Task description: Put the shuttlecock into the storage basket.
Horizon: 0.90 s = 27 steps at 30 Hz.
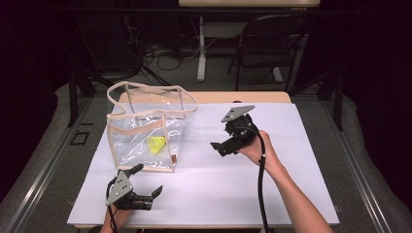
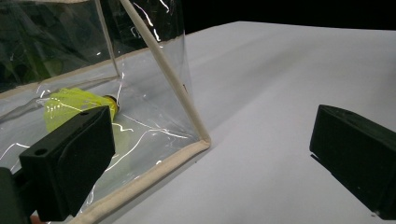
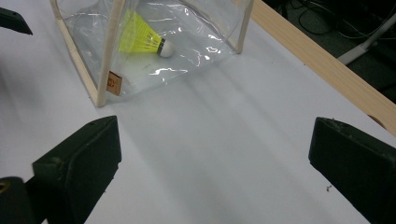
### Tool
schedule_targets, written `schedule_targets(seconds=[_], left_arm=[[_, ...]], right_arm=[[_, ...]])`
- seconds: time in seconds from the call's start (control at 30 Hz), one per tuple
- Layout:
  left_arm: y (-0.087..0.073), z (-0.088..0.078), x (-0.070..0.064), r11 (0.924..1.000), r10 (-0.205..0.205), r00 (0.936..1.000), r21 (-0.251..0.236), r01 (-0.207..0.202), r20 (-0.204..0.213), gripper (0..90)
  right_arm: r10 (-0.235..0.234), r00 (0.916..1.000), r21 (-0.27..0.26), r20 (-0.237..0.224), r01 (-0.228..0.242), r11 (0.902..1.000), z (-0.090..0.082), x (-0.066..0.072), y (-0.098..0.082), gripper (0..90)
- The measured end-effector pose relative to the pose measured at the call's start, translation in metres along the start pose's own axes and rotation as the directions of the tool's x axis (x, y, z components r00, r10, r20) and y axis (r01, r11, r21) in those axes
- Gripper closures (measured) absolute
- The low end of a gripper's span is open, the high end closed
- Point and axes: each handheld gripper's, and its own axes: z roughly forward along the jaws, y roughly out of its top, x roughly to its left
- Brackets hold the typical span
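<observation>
A clear plastic bag (image 1: pixel 141 116) with beige trim stands upright and open-topped on the left of the white mat (image 1: pixel 272 174). A yellow shuttlecock (image 1: pixel 157 144) lies inside on the bag's floor, also seen as the shuttlecock (image 2: pixel 70 103) and the shuttlecock (image 3: pixel 140 36) with its white cork toward the right. My left gripper (image 1: pixel 148 179) is open just in front of the bag's near right corner (image 2: pixel 201 140), with nothing held. My right gripper (image 1: pixel 218 148) hovers open to the right of the bag (image 3: pixel 106 56), jaws wide apart and empty.
The mat covers a wooden table whose bare far edge (image 3: pixel 322 65) runs behind the bag. A black chair (image 1: pixel 272 43) and a desk leg (image 1: pixel 201 48) stand beyond the table. One jaw tip of the left gripper (image 3: pixel 13 21) shows in the right gripper view.
</observation>
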Motion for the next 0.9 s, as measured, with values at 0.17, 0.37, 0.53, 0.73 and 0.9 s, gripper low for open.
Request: schedule_targets(seconds=[0.17, 0.37, 0.53, 0.73, 0.9], left_arm=[[0.000, 0.000, 0.000, 1.0000, 0.000, 1.0000, 0.001, 0.000, 0.000, 0.1], [0.000, 0.000, 0.000, 1.0000, 0.001, 1.0000, 0.001, -0.001, -0.002, 0.1], [0.000, 0.000, 0.000, 1.0000, 0.001, 1.0000, 0.003, -0.001, 0.000, 0.1], [0.000, 0.001, 0.000, 1.0000, 0.000, 1.0000, 0.002, 0.000, 0.002, 0.1], [0.000, 0.001, 0.000, 1.0000, 0.001, 1.0000, 0.003, -0.001, 0.003, 0.1]], right_arm=[[0.009, 0.9999, -0.009, 0.005, -0.009, 0.9999, -0.003, 0.003, -0.009, 2.2], [0.021, 0.9997, -0.017, 0.009, -0.021, 0.9996, -0.005, 0.005, -0.019, 2.2], [0.025, 0.9995, -0.020, 0.018, -0.024, 0.9995, -0.008, 0.006, -0.029, 2.2], [0.030, 0.9992, -0.032, 0.027, -0.029, 0.9991, -0.011, 0.007, -0.039, 2.3], [0.034, 0.9990, -0.040, 0.028, -0.033, 0.9987, -0.013, 0.009, -0.046, 2.3]])
